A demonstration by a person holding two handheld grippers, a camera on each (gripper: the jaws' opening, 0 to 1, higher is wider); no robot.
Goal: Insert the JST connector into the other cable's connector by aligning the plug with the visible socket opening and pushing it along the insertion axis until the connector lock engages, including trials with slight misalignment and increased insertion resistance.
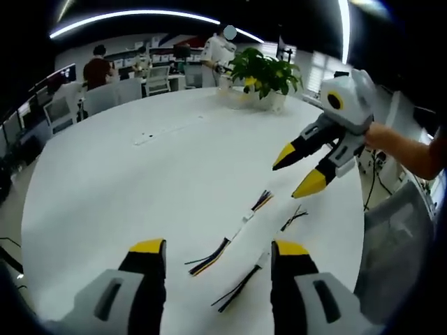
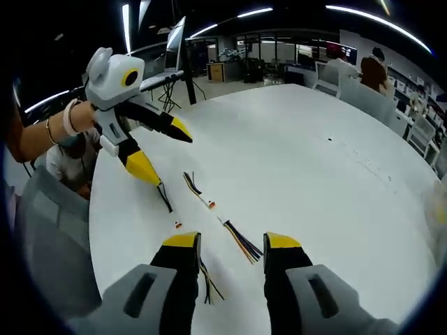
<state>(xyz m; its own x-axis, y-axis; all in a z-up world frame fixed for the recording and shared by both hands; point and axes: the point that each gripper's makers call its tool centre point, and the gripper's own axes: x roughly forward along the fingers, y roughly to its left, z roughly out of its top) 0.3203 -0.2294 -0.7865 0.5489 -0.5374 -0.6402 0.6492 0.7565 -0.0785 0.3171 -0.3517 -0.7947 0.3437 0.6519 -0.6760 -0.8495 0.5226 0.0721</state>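
Note:
Two short cables lie apart on the round white table (image 1: pixel 140 181). One has multi-coloured wires (image 1: pixel 209 257) and a small white connector (image 1: pixel 246 218); in the right gripper view it is the coloured cable (image 2: pixel 241 244) with its connector (image 2: pixel 209 204). The other is a black-wired cable (image 1: pixel 237 287), also seen as a black-wired cable (image 2: pixel 166 199) with a small plug (image 2: pixel 178 225). My left gripper (image 1: pixel 218 248) hovers open just short of them, and shows as the left gripper (image 2: pixel 166 151) from across. My right gripper (image 2: pixel 232 241) is open and empty, and appears as the right gripper (image 1: pixel 297 172) above the cables' far ends.
A potted plant (image 1: pixel 265 73) stands at the table's far edge. A hand (image 1: pixel 398 143) holds the right gripper and a wrist (image 2: pixel 70 118) the left. A grey chair (image 1: pixel 398 223) sits past the table's rim. People and desks (image 1: pixel 98 70) fill the background.

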